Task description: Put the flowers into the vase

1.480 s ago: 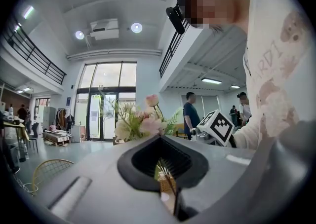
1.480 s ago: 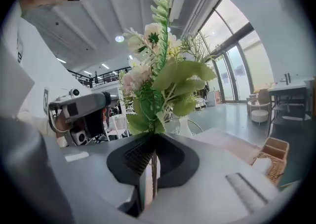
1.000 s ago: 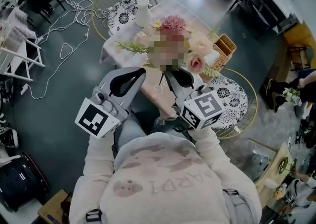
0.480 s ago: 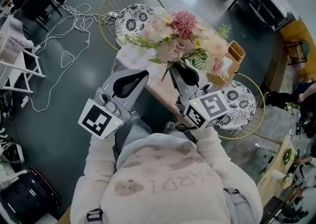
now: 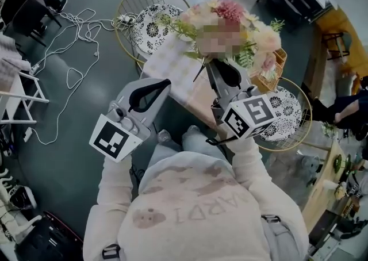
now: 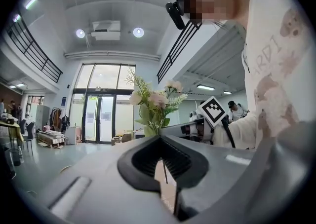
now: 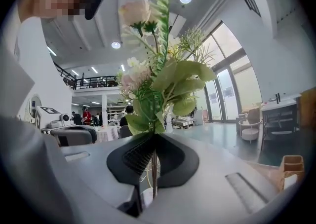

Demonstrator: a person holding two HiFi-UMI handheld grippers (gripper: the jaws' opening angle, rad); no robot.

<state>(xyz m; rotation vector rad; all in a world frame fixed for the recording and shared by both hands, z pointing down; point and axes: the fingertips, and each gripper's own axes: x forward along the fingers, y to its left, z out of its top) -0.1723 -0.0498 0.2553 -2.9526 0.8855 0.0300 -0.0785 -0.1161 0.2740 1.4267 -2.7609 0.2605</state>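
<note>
Right tongs (image 5: 211, 65) pinching flowers (image 5: 230, 11) by stems, holding bunch upright over bench (image 5: 172, 64). Left tongs (image 5: 164, 84) pressed together, gripping nothing. Wicker basket (image 5: 277, 64) sitting at bench's right edge.

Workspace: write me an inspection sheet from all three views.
Surface: small table under a pale cloth.
Job's things: flowers held up over the table; vase not seen.
Clutter: wicker basket at the table's right end.
Grippers: right gripper shut on the flowers' stems; left gripper shut, nothing in it.
Cables: white cables loose on the floor, left of the table.
Surroundings: wire chair behind the table, another chair to its right; dark floor.
</note>
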